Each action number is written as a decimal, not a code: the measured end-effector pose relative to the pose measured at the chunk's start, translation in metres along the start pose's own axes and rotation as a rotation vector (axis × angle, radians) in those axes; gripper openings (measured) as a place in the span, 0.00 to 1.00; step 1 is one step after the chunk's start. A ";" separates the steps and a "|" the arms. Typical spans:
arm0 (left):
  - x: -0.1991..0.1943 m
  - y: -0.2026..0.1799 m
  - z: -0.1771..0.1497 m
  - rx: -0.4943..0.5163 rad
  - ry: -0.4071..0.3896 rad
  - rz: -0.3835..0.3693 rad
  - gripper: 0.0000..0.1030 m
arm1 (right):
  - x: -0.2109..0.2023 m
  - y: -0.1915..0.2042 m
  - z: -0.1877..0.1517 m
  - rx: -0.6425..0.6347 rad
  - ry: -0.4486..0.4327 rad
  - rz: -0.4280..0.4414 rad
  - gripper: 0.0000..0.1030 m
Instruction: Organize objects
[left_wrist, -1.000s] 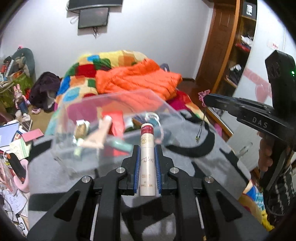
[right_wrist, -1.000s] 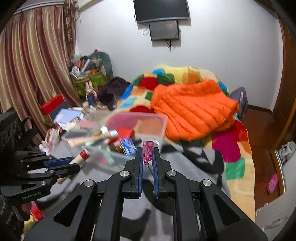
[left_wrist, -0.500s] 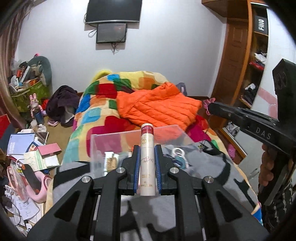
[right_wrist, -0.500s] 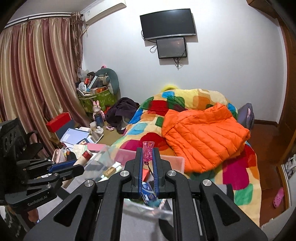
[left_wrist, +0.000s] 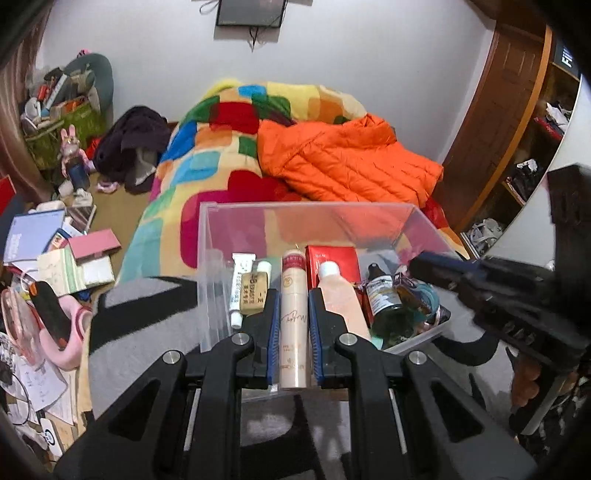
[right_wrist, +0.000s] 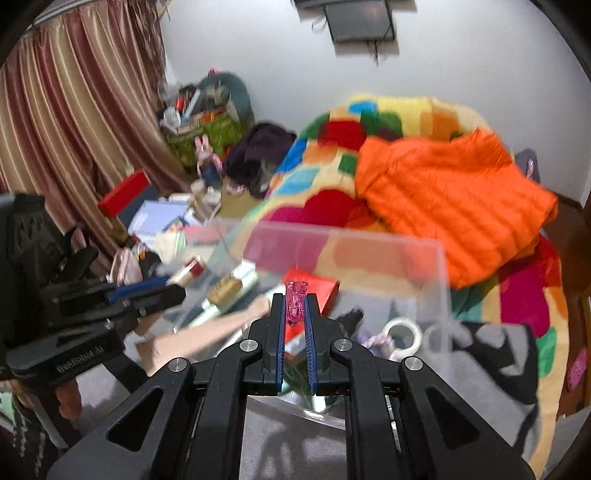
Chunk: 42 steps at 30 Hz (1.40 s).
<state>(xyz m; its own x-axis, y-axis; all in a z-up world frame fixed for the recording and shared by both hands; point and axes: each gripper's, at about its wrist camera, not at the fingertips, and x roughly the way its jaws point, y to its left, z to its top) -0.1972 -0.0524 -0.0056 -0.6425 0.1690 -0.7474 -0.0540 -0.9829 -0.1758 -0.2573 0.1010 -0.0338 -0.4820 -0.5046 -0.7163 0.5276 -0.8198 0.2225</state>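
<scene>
My left gripper (left_wrist: 292, 295) is shut on a cream tube with a red cap (left_wrist: 293, 317), held over the near edge of a clear plastic bin (left_wrist: 303, 210) on a grey blanket. The bin holds a red box (left_wrist: 332, 264), a peach bottle (left_wrist: 338, 295), a small dark bottle (left_wrist: 382, 295) and small tubes (left_wrist: 238, 284). My right gripper (right_wrist: 294, 306) is shut on a small pink translucent charm (right_wrist: 294, 304) above the same bin (right_wrist: 439, 280). The right gripper also shows at the right of the left wrist view (left_wrist: 436, 269); the left gripper shows at the left of the right wrist view (right_wrist: 162, 291).
The bin sits on a bed with a patchwork blanket (left_wrist: 236, 140) and an orange jacket (left_wrist: 347, 158). Books, boxes and clutter (left_wrist: 55, 258) cover the floor on the left. A wooden shelf unit (left_wrist: 524, 122) stands at the right. A tape roll (right_wrist: 402, 334) lies in the bin.
Both grippers have tilted down and moved closer over the bin, each still holding its object. The bin's contents now show plainly below them.
</scene>
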 end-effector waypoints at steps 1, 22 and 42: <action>0.001 0.001 -0.001 -0.003 0.004 -0.005 0.14 | 0.006 0.000 -0.003 0.000 0.022 0.000 0.09; -0.076 -0.034 -0.025 0.086 -0.165 0.020 0.47 | -0.067 0.023 -0.029 -0.061 -0.092 -0.037 0.26; -0.088 -0.043 -0.075 0.062 -0.214 0.063 0.85 | -0.089 0.036 -0.081 -0.032 -0.208 -0.125 0.78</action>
<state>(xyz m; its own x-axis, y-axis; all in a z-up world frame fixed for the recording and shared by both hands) -0.0809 -0.0198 0.0199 -0.7935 0.0943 -0.6012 -0.0514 -0.9948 -0.0883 -0.1390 0.1388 -0.0153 -0.6768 -0.4475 -0.5846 0.4751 -0.8721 0.1176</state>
